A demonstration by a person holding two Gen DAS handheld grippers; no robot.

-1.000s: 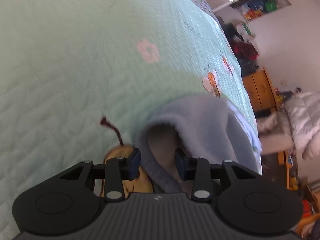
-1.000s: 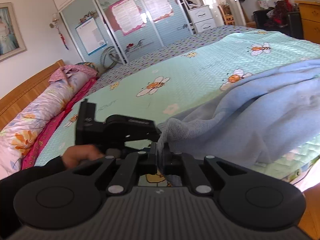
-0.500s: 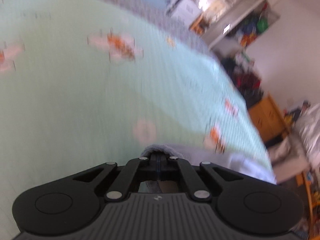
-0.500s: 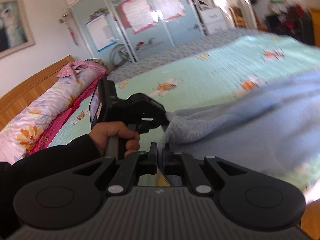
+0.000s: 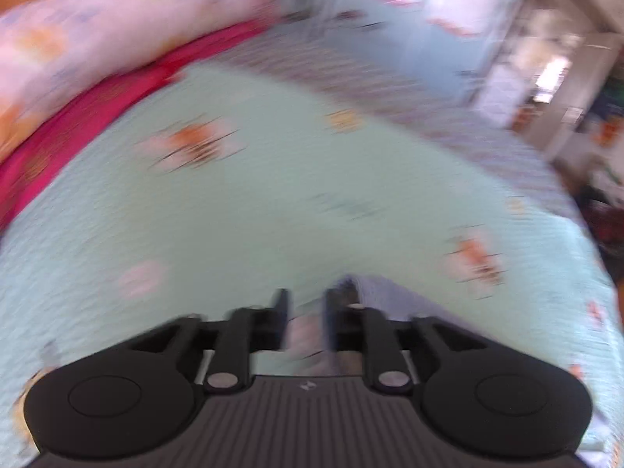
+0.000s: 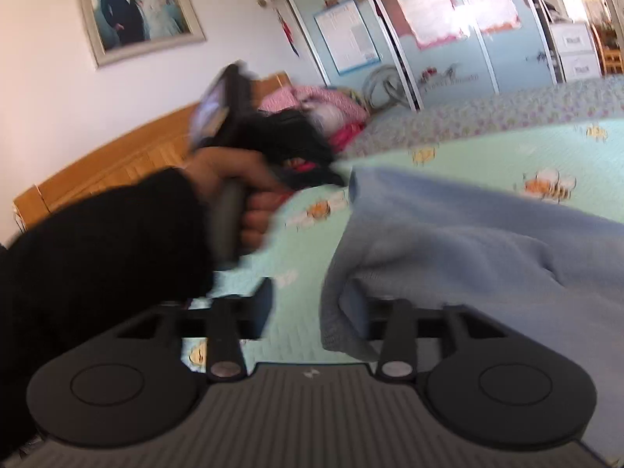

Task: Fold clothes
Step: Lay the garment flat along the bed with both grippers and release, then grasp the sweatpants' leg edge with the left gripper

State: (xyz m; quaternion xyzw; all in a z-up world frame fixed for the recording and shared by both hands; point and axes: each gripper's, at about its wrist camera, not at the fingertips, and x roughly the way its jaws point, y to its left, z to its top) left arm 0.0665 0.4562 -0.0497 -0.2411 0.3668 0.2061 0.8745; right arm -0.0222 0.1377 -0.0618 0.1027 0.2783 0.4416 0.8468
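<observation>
Sweater (image 6: 448, 241) drapes over opening right gripper's (image 6: 308, 312) finger.

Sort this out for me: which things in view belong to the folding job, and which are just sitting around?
Job:
- blue garment, draped over one finger of the right gripper, whose jaws are opening
- left gripper, jaws opening, cloth between them
- green bee-print bedspread, the folding surface

Lying about:
- floral bedding roll
- framed photo
- wooden headboard
- wardrobe doors
</observation>
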